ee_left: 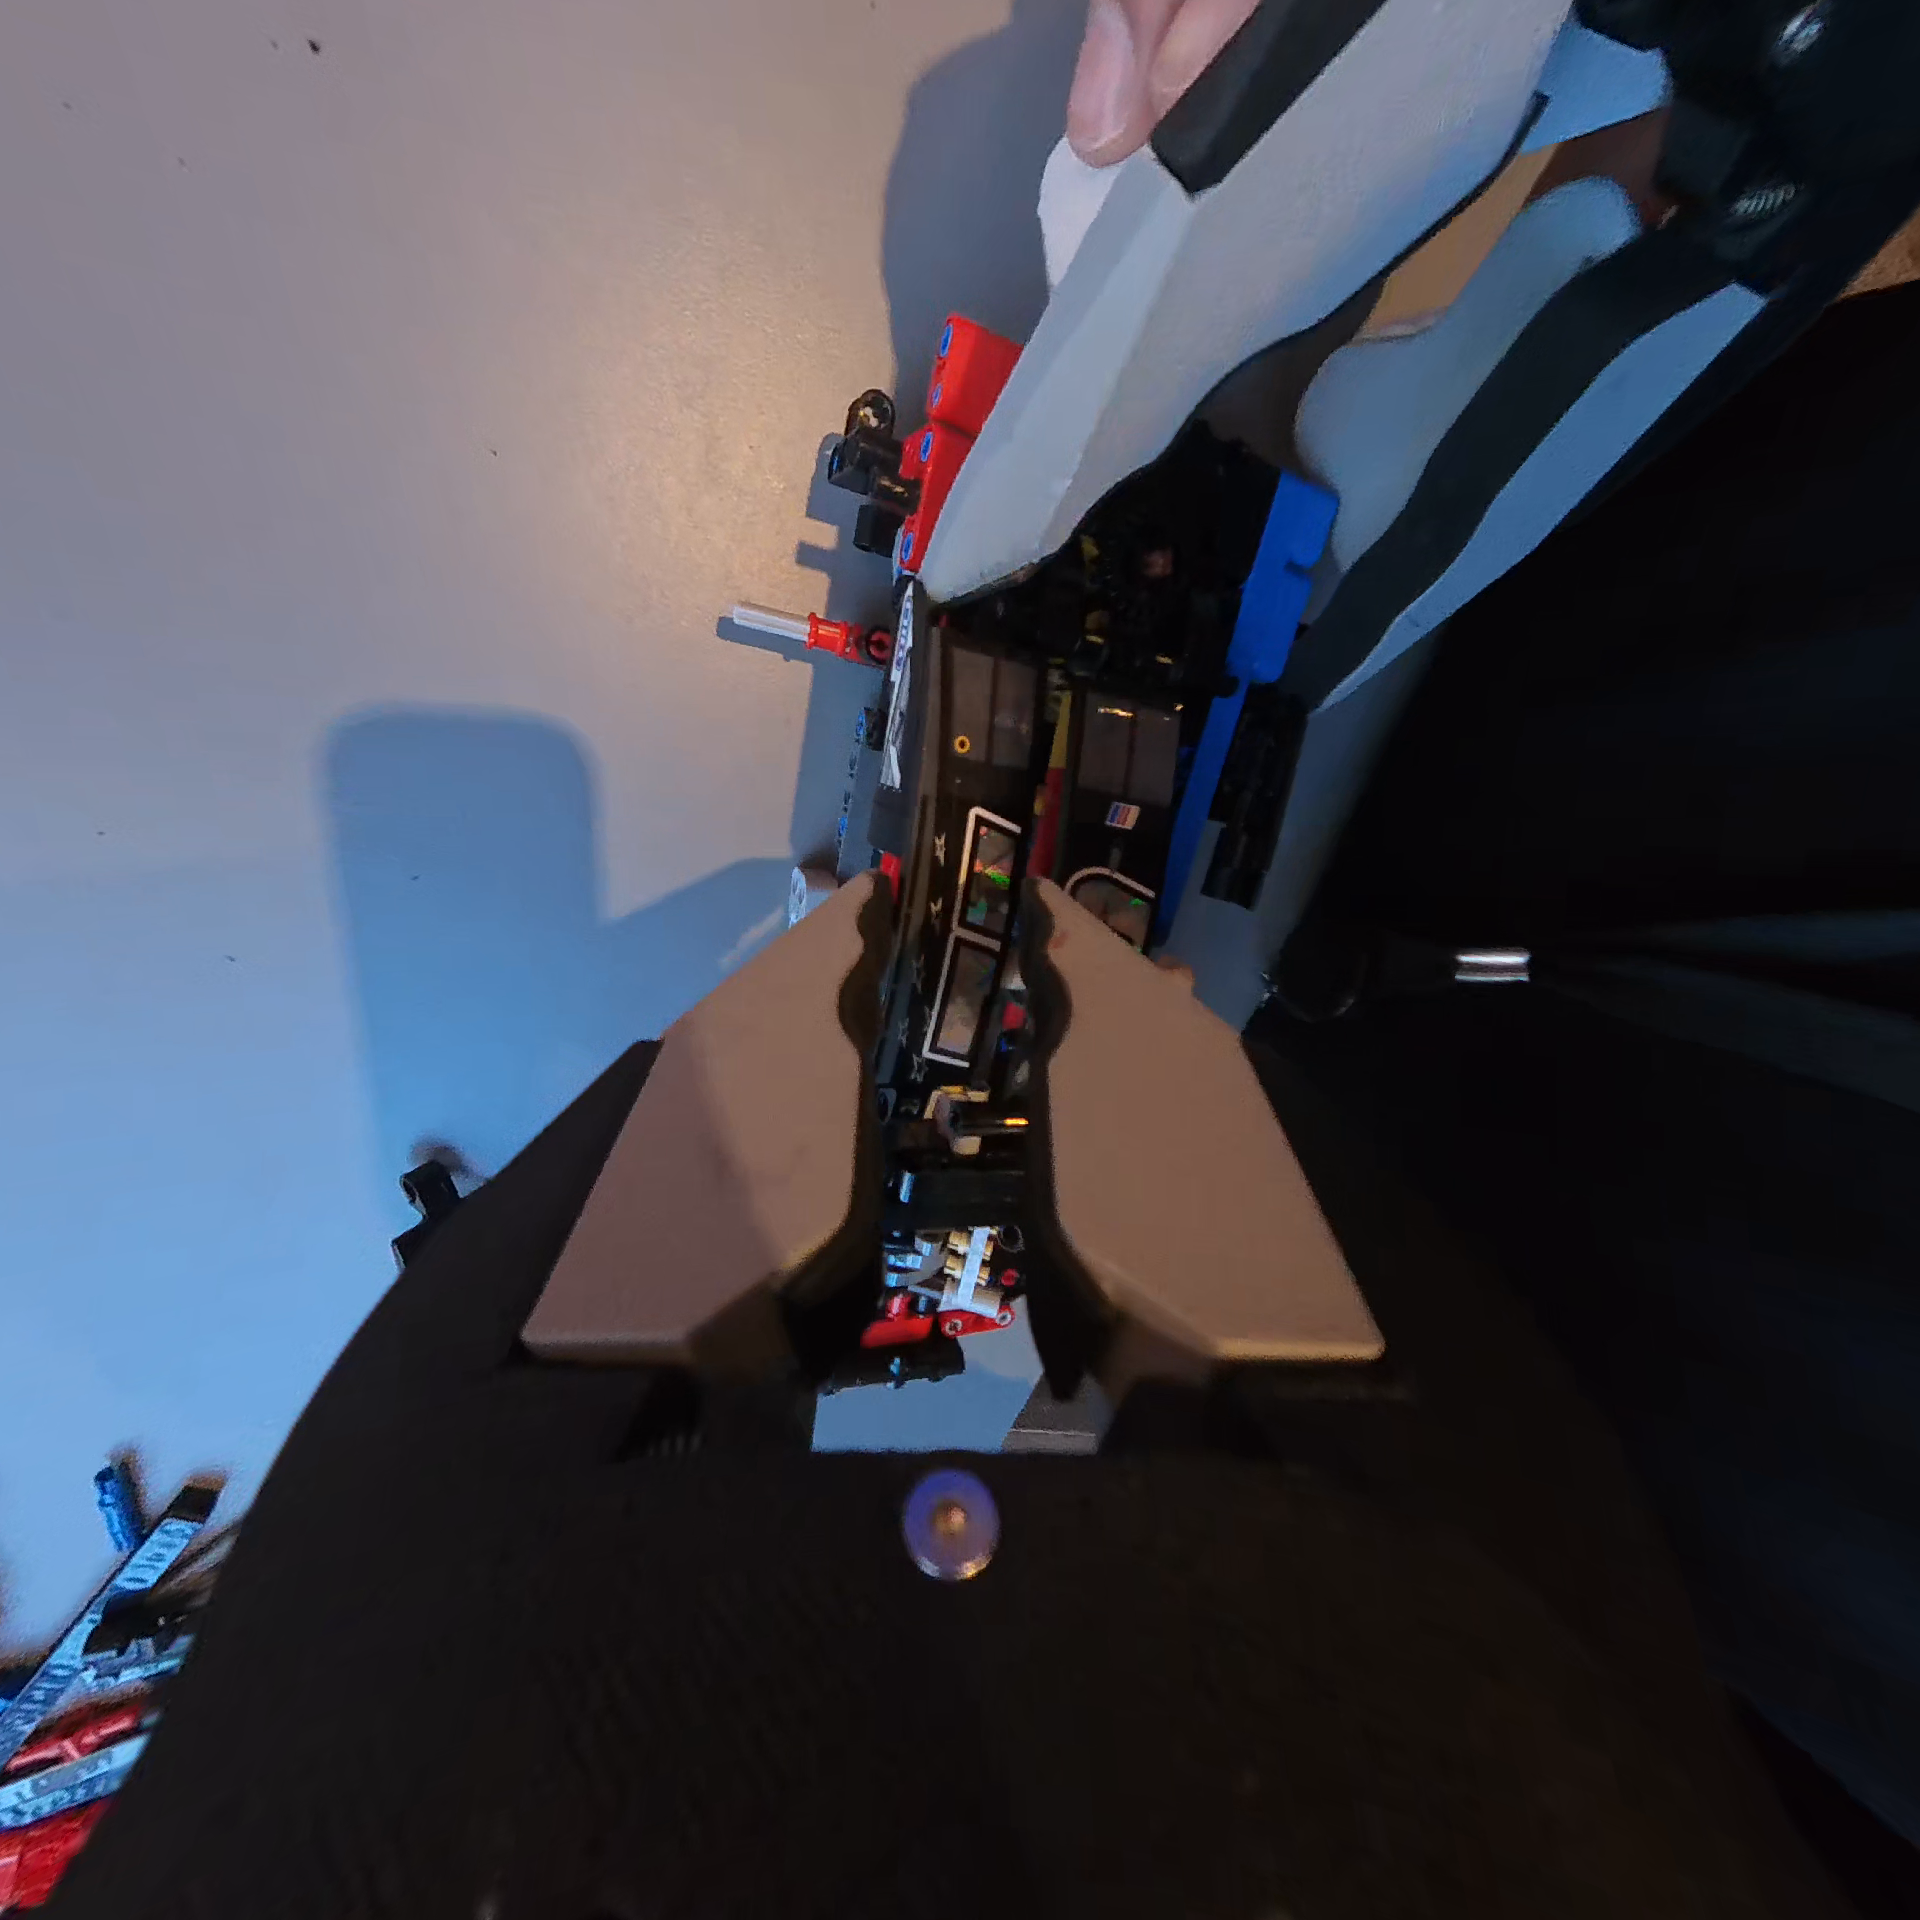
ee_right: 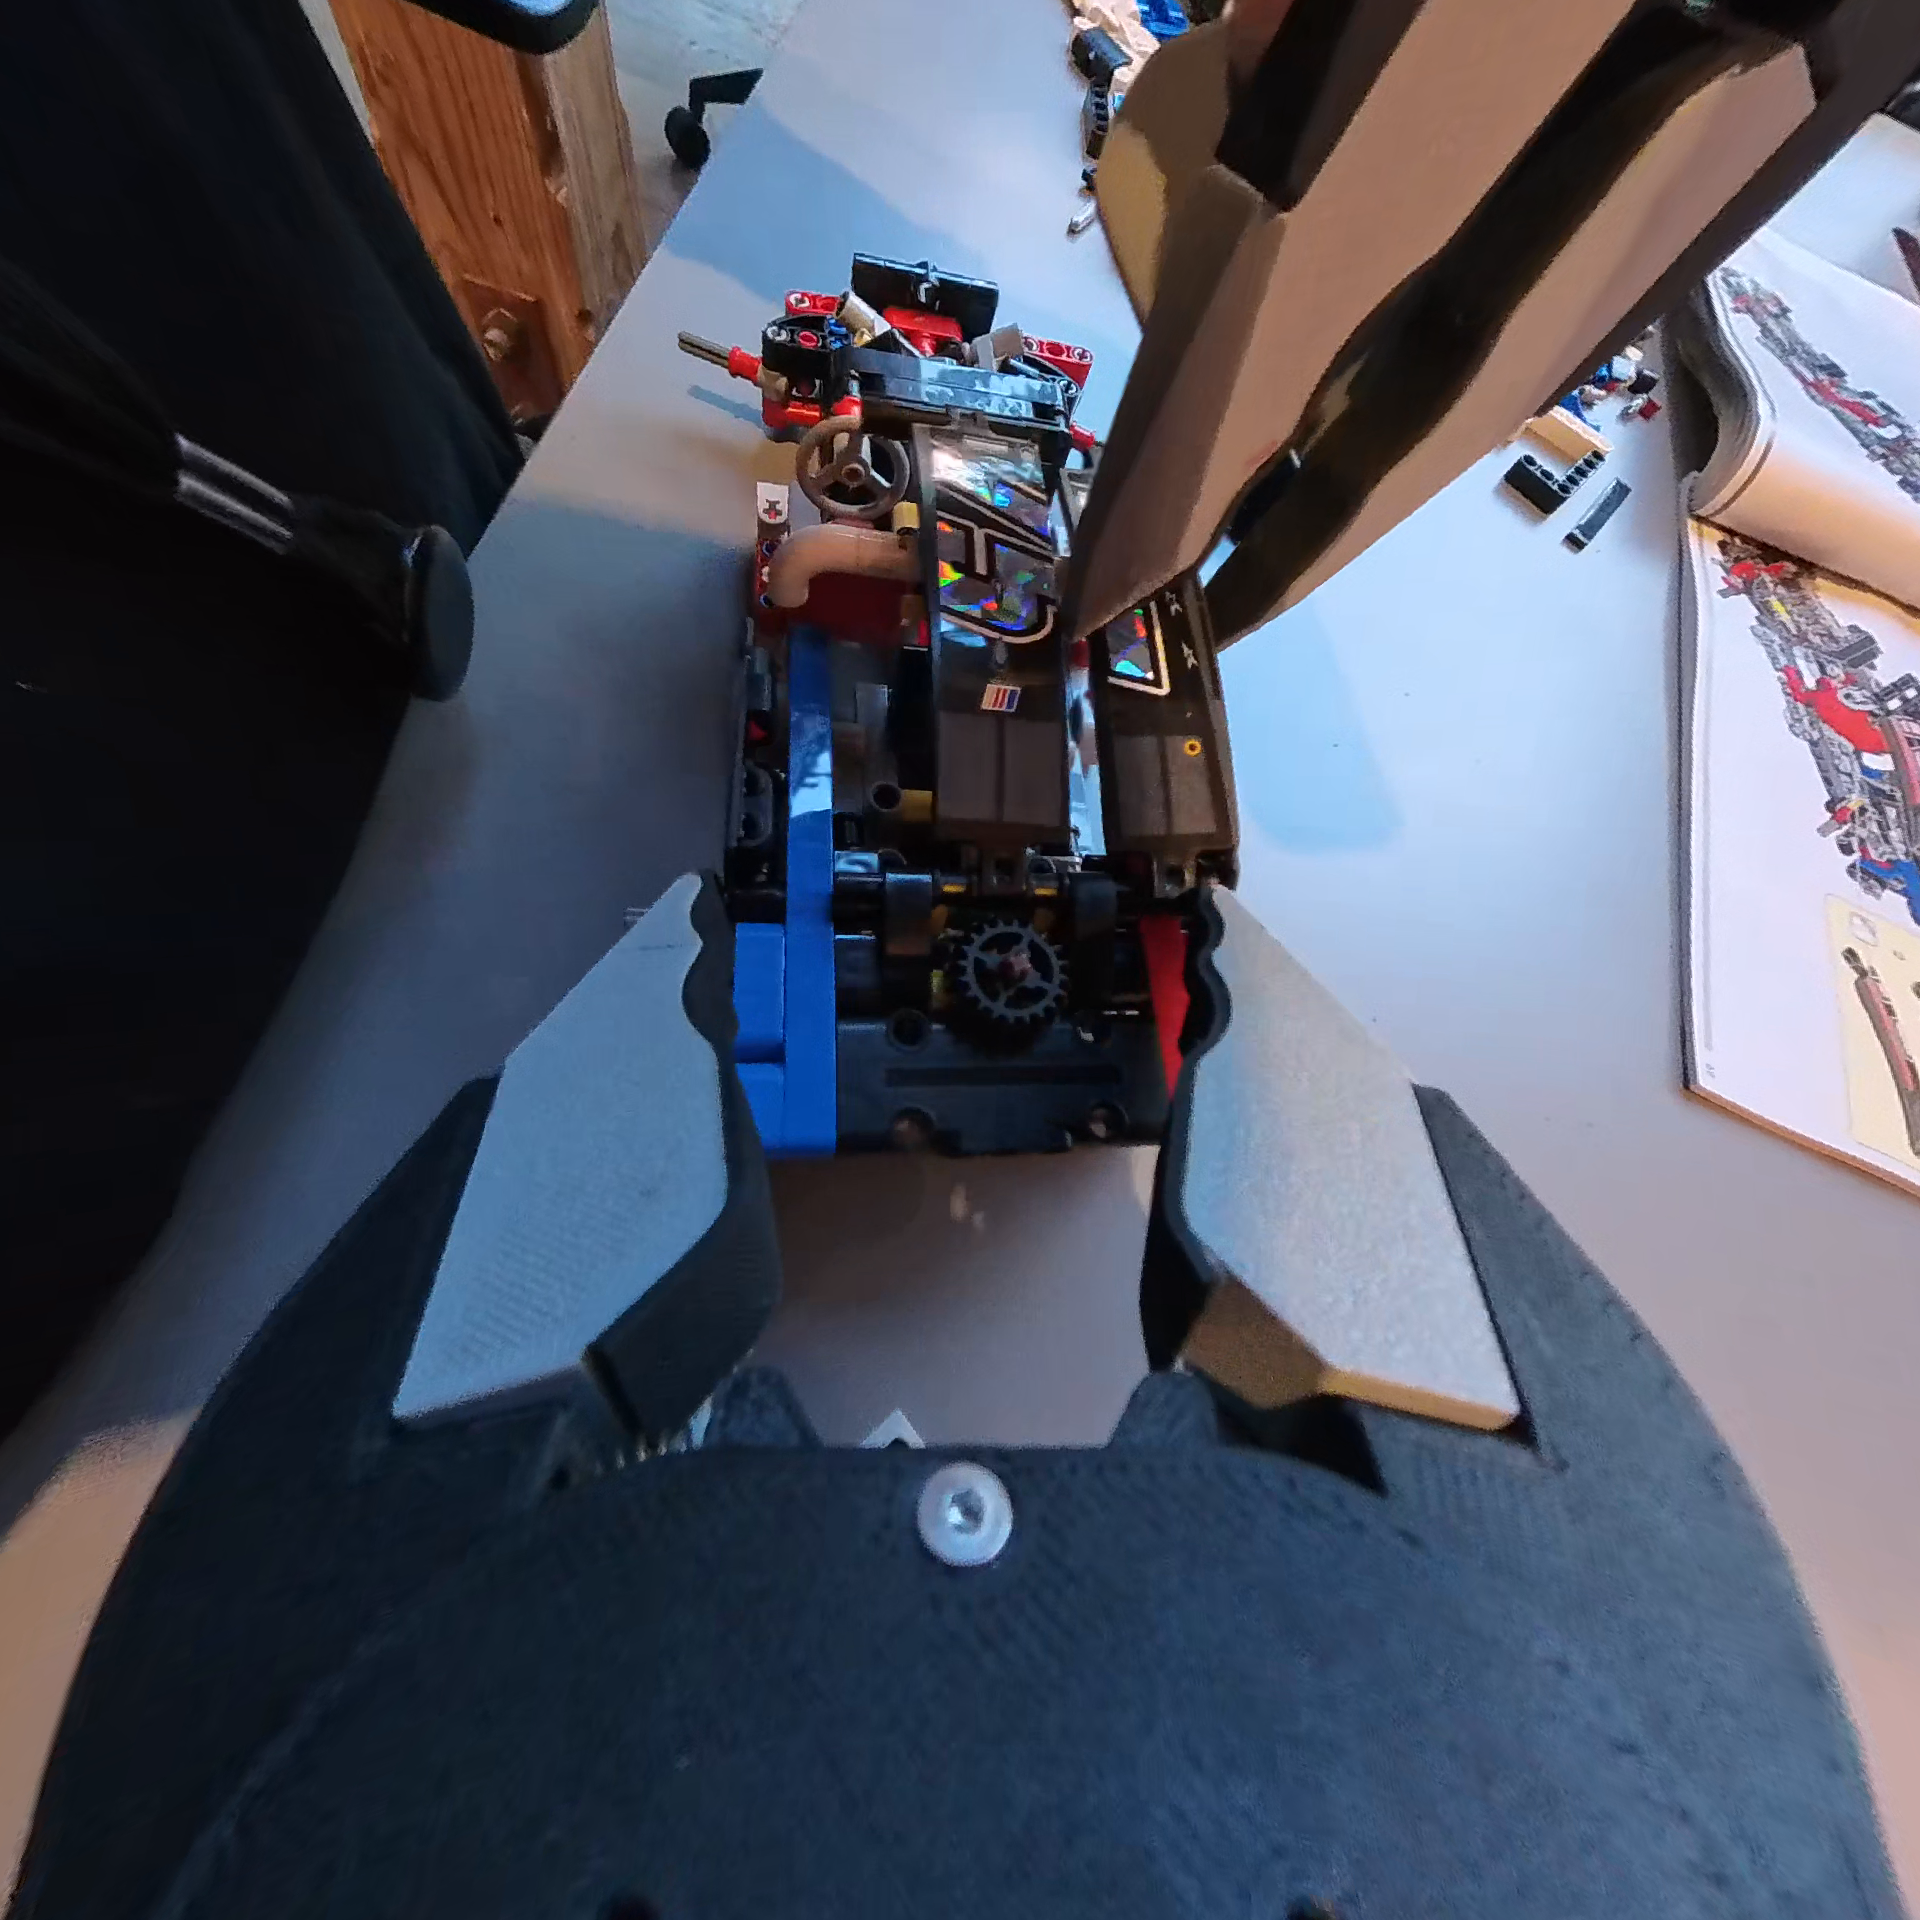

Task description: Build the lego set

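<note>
A long Lego vehicle model (ee_right: 997, 790), black with a blue side beam (ee_right: 810, 852) and red parts, lies on the pale table (ee_right: 1403, 831). My right gripper (ee_right: 956, 935) is shut on its near end, one pad on the blue beam, the other on a red part. My left gripper (ee_left: 951, 914) is shut on a black roof panel (ee_left: 971, 977) with shiny stickers. It shows in the right wrist view (ee_right: 1148, 623), coming down from the upper right onto that panel (ee_right: 1164, 727). The right gripper (ee_left: 1132, 540) shows at the model's far end in the left wrist view.
An open instruction booklet (ee_right: 1818, 779) lies to the right, with loose black pieces (ee_right: 1558, 483) beside it. A wooden post (ee_right: 488, 166) and dark fabric (ee_right: 156, 727) stand left of the table edge. Loose red and grey parts (ee_left: 73, 1714) lie at the lower left. There is about 6 cm between the tips of the two grippers.
</note>
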Available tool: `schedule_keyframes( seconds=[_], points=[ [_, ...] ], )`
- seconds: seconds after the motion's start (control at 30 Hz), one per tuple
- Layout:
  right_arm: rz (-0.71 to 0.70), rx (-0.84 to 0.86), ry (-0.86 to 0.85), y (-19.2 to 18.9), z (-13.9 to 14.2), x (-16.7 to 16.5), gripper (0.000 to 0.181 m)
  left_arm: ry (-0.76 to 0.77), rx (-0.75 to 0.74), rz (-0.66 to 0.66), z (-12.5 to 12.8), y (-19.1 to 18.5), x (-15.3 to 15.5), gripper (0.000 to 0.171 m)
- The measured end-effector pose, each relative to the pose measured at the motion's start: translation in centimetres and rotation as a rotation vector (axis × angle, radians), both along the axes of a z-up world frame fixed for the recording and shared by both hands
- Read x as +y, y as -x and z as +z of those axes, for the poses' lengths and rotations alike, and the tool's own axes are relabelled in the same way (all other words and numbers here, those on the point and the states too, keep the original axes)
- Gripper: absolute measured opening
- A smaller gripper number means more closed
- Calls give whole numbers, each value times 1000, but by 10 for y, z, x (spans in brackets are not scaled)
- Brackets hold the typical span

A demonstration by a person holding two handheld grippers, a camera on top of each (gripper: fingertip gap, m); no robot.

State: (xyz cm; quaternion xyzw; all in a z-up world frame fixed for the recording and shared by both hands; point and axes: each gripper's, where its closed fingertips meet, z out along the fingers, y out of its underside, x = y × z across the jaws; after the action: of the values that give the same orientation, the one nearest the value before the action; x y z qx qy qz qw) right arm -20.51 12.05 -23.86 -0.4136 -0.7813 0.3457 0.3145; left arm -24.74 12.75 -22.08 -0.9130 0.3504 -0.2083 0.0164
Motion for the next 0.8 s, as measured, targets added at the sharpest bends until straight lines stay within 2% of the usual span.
schedule_keyframes(
  seconds=[0.5,0.8],
  points=[
    [-1,7,-43,1,-3,-5,85,78,-84,-6,-1,-2,-8,20],
    [19,25,-1,2,-2,-6,85,93,-97,-10,-2,-2,-11,19]
  ],
)
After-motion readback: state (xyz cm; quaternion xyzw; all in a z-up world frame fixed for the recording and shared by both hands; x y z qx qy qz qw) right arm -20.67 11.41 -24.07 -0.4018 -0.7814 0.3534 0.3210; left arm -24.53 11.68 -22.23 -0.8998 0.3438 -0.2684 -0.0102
